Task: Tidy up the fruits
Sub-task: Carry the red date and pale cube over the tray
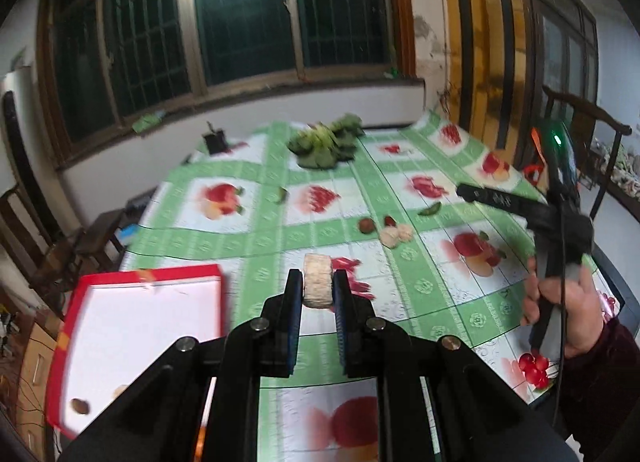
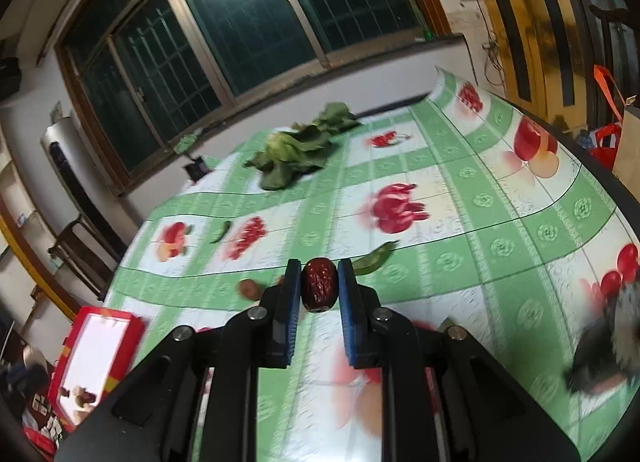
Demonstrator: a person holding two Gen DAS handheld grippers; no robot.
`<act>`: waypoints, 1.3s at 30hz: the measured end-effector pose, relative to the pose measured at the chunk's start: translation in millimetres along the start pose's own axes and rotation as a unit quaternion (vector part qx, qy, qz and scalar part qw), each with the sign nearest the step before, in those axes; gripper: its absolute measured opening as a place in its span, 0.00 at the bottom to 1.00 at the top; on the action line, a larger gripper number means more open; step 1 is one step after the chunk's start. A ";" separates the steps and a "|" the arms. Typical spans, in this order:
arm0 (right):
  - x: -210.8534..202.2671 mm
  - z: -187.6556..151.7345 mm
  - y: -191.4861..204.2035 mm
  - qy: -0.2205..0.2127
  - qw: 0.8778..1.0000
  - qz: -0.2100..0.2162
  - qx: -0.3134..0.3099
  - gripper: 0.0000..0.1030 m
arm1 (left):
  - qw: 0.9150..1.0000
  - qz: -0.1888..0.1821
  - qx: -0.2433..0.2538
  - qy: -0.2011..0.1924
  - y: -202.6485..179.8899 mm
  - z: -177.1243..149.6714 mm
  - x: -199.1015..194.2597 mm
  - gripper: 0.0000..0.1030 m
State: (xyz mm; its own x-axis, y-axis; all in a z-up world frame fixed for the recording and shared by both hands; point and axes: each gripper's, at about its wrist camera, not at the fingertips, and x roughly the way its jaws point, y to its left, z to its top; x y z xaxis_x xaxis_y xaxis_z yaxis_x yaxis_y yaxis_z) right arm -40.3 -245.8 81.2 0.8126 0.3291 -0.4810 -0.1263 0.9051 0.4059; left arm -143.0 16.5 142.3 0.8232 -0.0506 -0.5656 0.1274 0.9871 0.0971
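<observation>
Your left tool (image 1: 318, 282) was clamped on a pale cut chunk (image 1: 317, 280), lifted above the counter (image 1: 420, 286) near its left edge. Your right tool (image 2: 319, 286) pinched a dark red date (image 2: 319, 285) btwn both pads, also off the cloth. The red box (image 1: 132, 274) w/ white inside sat at the counter's left edge, a brown fruit (image 1: 80, 406) in its near corner. A few more pieces (image 1: 394, 232) lay mid-counter; leafy greens (image 1: 324, 144) towards the far edge.

Indoor light is dim; a ceiling lamp glares in the dark window (image 1: 240, 10). Motion blur smears the tablecloth (image 2: 460, 222). Fisheye bending darkens the corners.
</observation>
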 end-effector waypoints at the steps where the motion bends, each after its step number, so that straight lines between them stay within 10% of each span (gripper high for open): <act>1: -8.5 -5.5 8.5 -0.008 1.000 0.012 -0.003 0.19 | 1.000 0.004 -0.002 -0.006 4.1 -1.2 -5.3 0.13; 19: -44.4 -97.0 192.9 0.024 0.972 0.184 -0.143 0.20 | 0.993 0.088 -0.053 -0.064 80.8 -33.4 -61.6 0.13; 39: -73.1 -147.2 282.0 0.031 0.939 0.236 -0.249 0.20 | 0.985 0.127 -0.096 -0.066 134.7 -66.3 -85.9 0.13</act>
State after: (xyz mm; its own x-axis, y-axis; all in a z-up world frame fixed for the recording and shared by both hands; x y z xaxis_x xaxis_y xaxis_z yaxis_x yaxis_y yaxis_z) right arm -219.0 25.0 116.5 0.5661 0.7263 -0.3899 -0.7273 0.6627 0.1784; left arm -233.2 163.8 149.6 0.8817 0.1948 -0.4297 -0.1885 0.9804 0.0577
